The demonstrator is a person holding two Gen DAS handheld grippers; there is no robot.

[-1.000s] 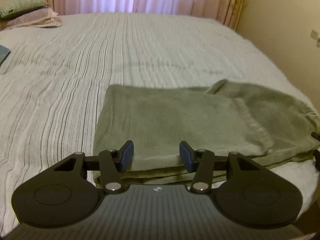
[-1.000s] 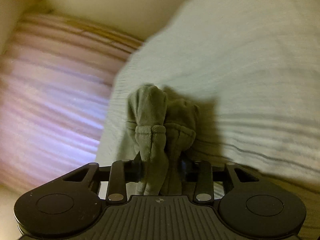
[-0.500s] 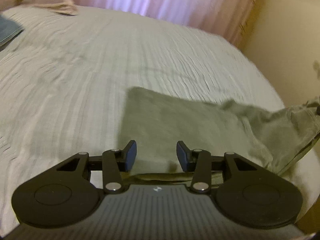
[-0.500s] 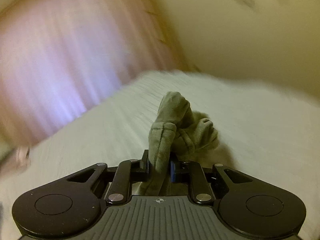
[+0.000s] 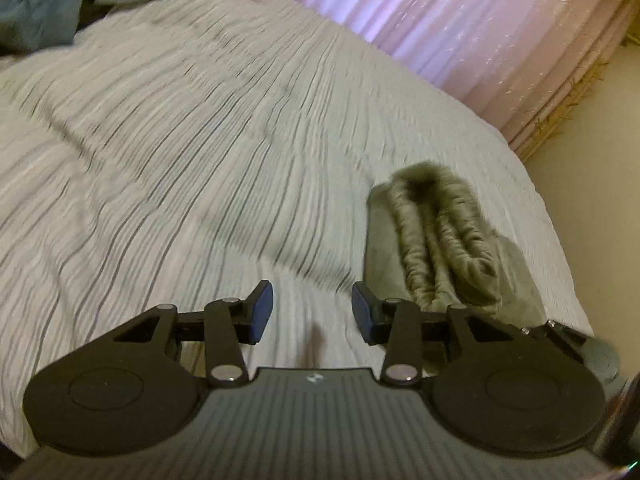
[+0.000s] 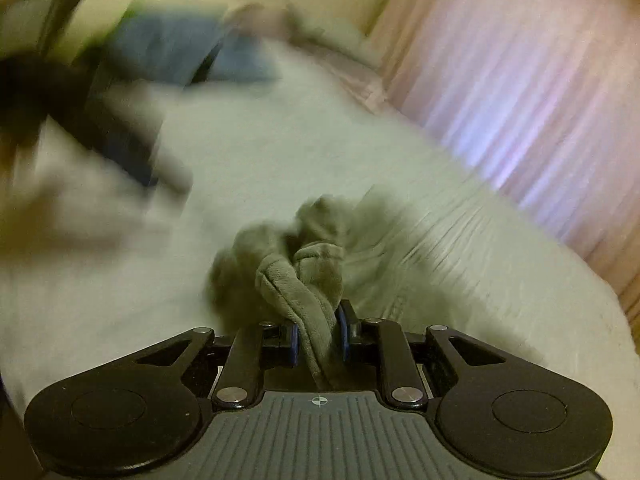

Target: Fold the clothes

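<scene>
Olive garment (image 6: 304, 264) is clamped by its bunched hem in the right gripper (image 6: 319, 340), likely to be carried for a fold. It lies at the bed's (image 5: 200, 160) curtain-side edge. Left gripper (image 5: 312, 316): jaws parted, nothing between. Right view is heavily blurred; garment's near end is hidden.

each hand-held gripper (image 5: 312, 318) is black, with blue pads (image 5: 262, 316), silver pivot screws and a ribbed grey base.
</scene>
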